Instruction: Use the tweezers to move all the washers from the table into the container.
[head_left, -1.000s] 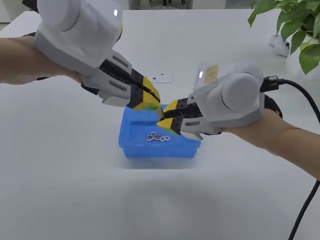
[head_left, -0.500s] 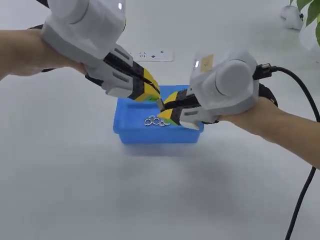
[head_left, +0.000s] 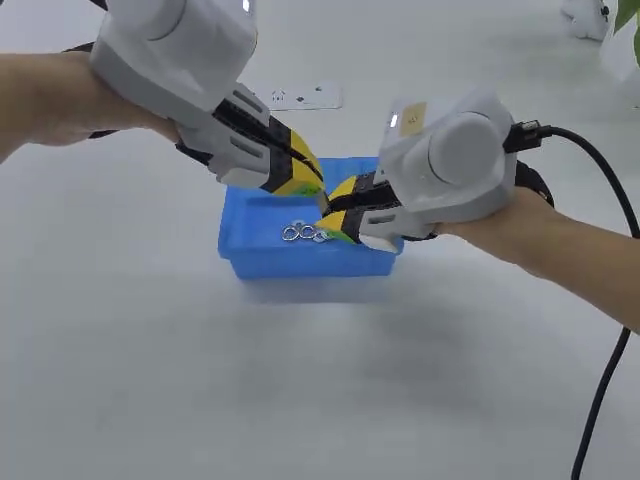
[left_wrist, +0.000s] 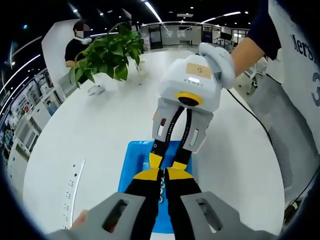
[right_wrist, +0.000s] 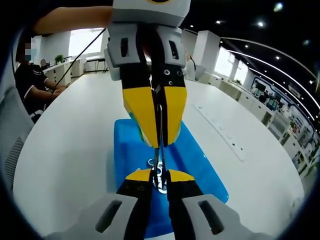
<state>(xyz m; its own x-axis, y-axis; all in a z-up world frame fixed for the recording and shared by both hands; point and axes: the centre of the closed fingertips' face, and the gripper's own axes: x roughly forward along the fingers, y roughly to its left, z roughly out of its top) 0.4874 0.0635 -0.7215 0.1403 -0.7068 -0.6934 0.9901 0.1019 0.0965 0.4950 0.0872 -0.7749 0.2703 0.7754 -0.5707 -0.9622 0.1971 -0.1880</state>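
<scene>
A shallow blue plastic container (head_left: 250, 258) sits on the white bench (head_left: 150, 380), and a small cluster of silver metal washers (head_left: 303, 233) lies on its floor, touching one another near the middle. Both tools meet tip to tip above it. The left tool (head_left: 307, 183) reaches down from the upper left in the head view. Its yellow-tipped jaws are pressed together on a thin pair of metal tweezers (right_wrist: 159, 145), which hang from them towards the container. The right tool (head_left: 335, 216) comes in from the right, and its jaws are also drawn in close, pinching the same tweezers lower down (in the right gripper view the steel strip runs straight from one pair of yellow tips into the other). The lower end of the tweezers hangs over the container just beside the washers; I cannot tell whether it carries one. A white power strip (head_left: 300, 97) lies on the bench beyond the container. A black cable (head_left: 600, 200) trails from the right tool. A green leafy plant (left_wrist: 107, 52) stands at the far side of the bench.
</scene>
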